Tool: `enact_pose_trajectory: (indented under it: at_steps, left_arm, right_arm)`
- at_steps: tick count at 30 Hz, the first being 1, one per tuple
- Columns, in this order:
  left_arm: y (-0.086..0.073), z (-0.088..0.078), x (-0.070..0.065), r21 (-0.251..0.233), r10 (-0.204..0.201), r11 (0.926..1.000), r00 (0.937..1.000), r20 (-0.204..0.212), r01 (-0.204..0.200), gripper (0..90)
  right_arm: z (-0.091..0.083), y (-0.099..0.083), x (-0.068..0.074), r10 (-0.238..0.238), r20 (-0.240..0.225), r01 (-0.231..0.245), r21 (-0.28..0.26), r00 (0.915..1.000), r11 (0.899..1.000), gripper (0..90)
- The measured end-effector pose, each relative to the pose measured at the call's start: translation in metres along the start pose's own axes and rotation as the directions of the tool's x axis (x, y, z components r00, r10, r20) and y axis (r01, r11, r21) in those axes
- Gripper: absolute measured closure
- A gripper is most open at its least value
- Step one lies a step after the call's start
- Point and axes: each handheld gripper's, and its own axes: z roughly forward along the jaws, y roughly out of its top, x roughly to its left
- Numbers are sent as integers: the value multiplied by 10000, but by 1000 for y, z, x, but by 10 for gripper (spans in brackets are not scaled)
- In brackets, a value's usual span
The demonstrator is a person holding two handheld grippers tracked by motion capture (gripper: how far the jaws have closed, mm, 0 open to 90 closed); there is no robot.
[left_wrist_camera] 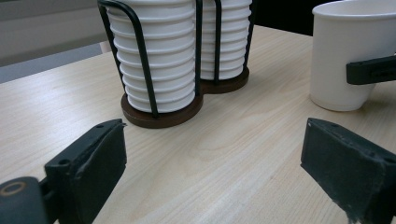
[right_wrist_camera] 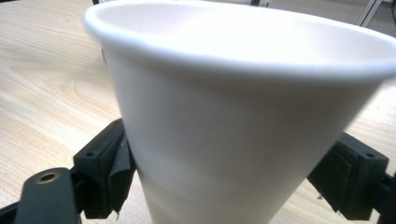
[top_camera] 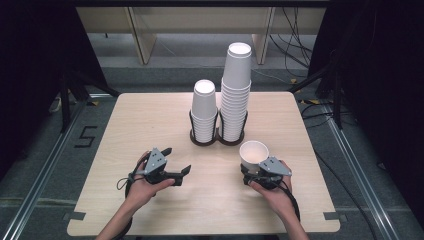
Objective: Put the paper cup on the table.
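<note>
A single white paper cup (top_camera: 253,151) stands upright on the wooden table (top_camera: 150,115), right of centre. My right gripper (top_camera: 252,169) has a jaw on each side of its lower wall; in the right gripper view the cup (right_wrist_camera: 243,107) sits between the jaws with both pads against it. My left gripper (top_camera: 178,160) lies left of centre, open and holding nothing. The left gripper view looks between its wide jaws (left_wrist_camera: 212,158) at the cup (left_wrist_camera: 345,51) on the right, with one of the right gripper's fingers (left_wrist_camera: 371,70) on the cup's side.
A dark two-ring wire holder (top_camera: 217,140) stands at the table's middle back, carrying a short stack of white cups (top_camera: 204,112) and a taller stack (top_camera: 236,90). In the left gripper view the short stack (left_wrist_camera: 156,56) is nearest. Cables lie on the floor at the far right.
</note>
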Motion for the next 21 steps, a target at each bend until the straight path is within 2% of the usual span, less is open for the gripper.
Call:
enact_pose_trajectory:
  at_steps: [4, 6, 9, 11, 12, 14, 15, 17, 18, 19, 20, 21]
  left_arm:
    - [-2, 1, 1, -52, -17, 10000, 10000, 36, 17, 64]
    - [-2, 1, 1, -46, -15, 10000, 10000, 36, 15, 64]
    - [-2, 1, 1, -37, -5, 10000, 10000, 41, 5, 64]
    - [-2, 1, 1, -42, 4, 10000, 10000, 61, -4, 63]
    - [-2, 1, 1, -42, 6, 10000, 10000, 58, -6, 63]
    - [-1, 0, 0, 56, 16, 10000, 10000, 4, -16, 64]
    - [-1, 0, 0, 57, 22, 10000, 10000, -2, -22, 63]
    - [-2, 1, 1, -45, -6, 10000, 10000, 41, 7, 64]
    - [-2, 1, 1, -33, -1, 10000, 10000, 34, 1, 64]
    - [-2, 1, 1, -42, -5, 10000, 10000, 36, 6, 63]
    - [-2, 1, 1, -38, -5, 10000, 10000, 40, 5, 63]
    - [-2, 1, 1, -27, 6, 10000, 10000, 39, -6, 64]
  right_arm:
    - [0, -1, 0, -71, -12, 71, 39, 10000, 10000, 99]
    - [-2, 0, 0, -74, -16, 74, 256, 10000, 9996, 45]
    - [-1, 1, 0, -62, -71, 63, 176, 10000, 9998, 5]
    - [-1, 1, 1, 19, -155, -15, 223, 9999, 9997, 4]
    - [-3, 2, 0, 21, -33, -20, 300, 10000, 9995, 4]
    - [-3, 2, -1, -60, -53, 61, 317, 10000, 9995, 4]
    - [-4, 1, -2, -289, 78, 287, 251, 9996, 9993, 4]
    - [-6, 0, -1, -126, -33, 127, 452, 9999, 9989, 4]
    - [-6, 0, -1, -164, -114, 168, 375, 9998, 9992, 4]
    - [-6, 0, -2, -331, 42, 329, 340, 9994, 9989, 4]
    - [-8, 0, -1, -189, -47, 191, 461, 9998, 9988, 4]
    - [-9, 0, -2, -329, -36, 331, 413, 9995, 9986, 4]
